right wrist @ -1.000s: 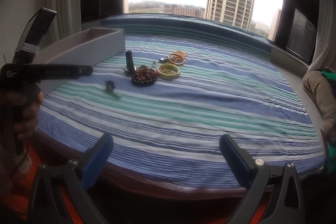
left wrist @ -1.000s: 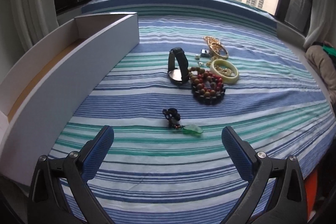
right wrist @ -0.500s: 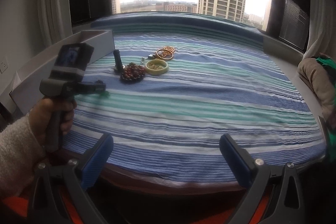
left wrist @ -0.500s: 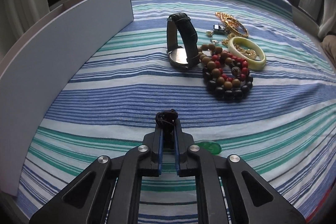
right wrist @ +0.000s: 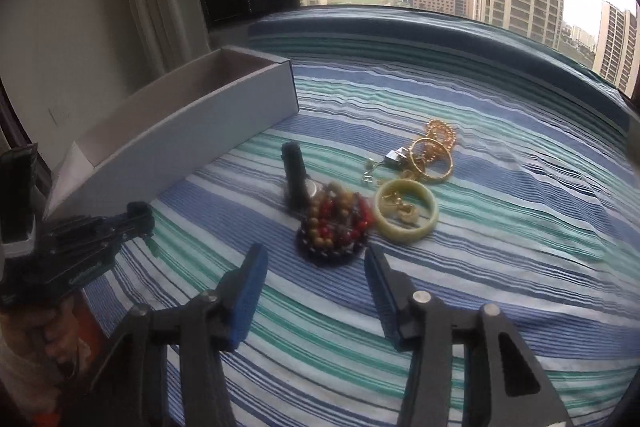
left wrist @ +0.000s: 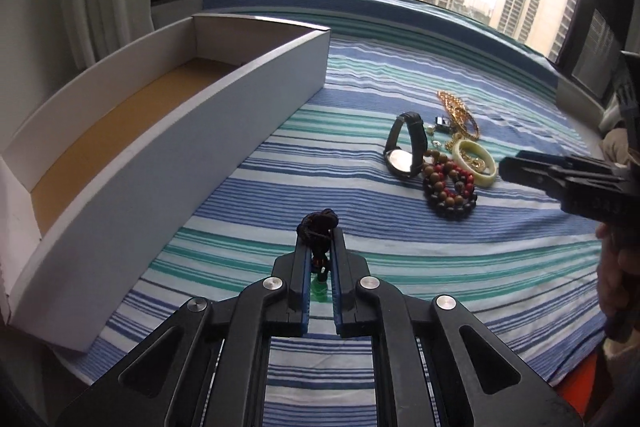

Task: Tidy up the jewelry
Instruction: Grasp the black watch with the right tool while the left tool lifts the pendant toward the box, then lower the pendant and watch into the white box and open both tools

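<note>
Striped blue, green and white bedding (left wrist: 400,239) carried everything. The left tongs (left wrist: 319,247) were clamped on a pendant necklace (left wrist: 318,227), its dark knotted cord bunched above the tips and a green stone showing low between the blue pads (left wrist: 306,283). Whether the stone touched the bedding could not be told. To the left of the left tongs stood a long white box (left wrist: 180,163), open-topped, with a brown floor.

Ahead and to the right of them lay the remaining jewelry in a close cluster: a black-strapped watch (left wrist: 404,151) standing on edge, a coil of red, brown and dark bead bracelets (left wrist: 450,187) just beside it, a pale bangle (left wrist: 476,163) touching the beads, and gold chains (left wrist: 460,111) beyond.

The right tongs (right wrist: 316,267) stood partly apart, having just been closing, with nothing pressed by the pads (right wrist: 252,287); the bead coil sat directly ahead of the gap, close to the tips, the bangle ahead to the right. A hand (right wrist: 36,339) gripped the left tool's handle.
</note>
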The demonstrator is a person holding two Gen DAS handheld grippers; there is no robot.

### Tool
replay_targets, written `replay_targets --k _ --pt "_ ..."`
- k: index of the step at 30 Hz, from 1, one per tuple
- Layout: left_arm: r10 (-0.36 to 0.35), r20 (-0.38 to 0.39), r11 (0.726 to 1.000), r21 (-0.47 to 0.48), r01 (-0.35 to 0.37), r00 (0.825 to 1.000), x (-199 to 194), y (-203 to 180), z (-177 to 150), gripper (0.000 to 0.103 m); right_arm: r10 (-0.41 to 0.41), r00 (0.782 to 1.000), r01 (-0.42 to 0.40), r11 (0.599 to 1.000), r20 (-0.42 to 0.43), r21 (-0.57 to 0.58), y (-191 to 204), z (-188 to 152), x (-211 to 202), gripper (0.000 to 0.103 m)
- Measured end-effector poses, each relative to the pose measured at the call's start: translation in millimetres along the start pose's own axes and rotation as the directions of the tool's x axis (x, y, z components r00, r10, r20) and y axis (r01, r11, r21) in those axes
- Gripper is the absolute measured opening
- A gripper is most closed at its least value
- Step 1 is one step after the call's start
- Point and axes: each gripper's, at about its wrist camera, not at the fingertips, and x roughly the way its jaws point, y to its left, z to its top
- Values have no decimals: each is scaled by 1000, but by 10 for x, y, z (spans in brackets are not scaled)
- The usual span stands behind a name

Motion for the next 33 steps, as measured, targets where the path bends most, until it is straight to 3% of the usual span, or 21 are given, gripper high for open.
replay_targets --k 4,8,9,10,11,13,16,21,26,30,33 --pt "30 8 999 -24 -29 1000 -166 226 15 6 6 997 -8 1000 -81 -22 137 392 690 53" --pt "53 24 998 -41 -52 998 -282 396 86 6 -3 985 -1 1000 -170 -25 194 574 1202 53" --pt "58 28 997 -45 -57 998 -312 440 100 6 -2 983 -6 999 -182 -39 210 582 1269 51" --pt "61 30 997 -49 -60 998 -343 485 117 6 -9 983 -1 998 -184 -57 244 598 1295 37" --pt "60 32 997 -56 -58 998 -390 542 128 6 -41 983 27 996 -180 -79 288 616 1281 18" --pt "53 43 996 -76 -50 998 -501 659 185 6 -55 986 42 995 -157 -88 371 667 1138 17" --pt "72 81 993 -101 -64 994 -707 873 322 6 0 994 -11 994 -106 -107 597 834 763 17" --pt "202 139 972 -152 -181 969 -922 1318 577 6 175 985 -172 968 4 -182 1306 1226 249 17" --pt "314 89 932 -220 -289 945 -666 1764 576 6 297 955 -291 930 -7 -224 2072 1452 607 17" --pt "329 3 916 -244 -319 944 -299 1991 497 7 292 955 -297 924 -57 -242 2503 1435 1177 17" --pt "328 -41 911 -250 -327 944 -111 2117 447 8 266 957 -287 933 -120 -217 2585 1394 1527 20"
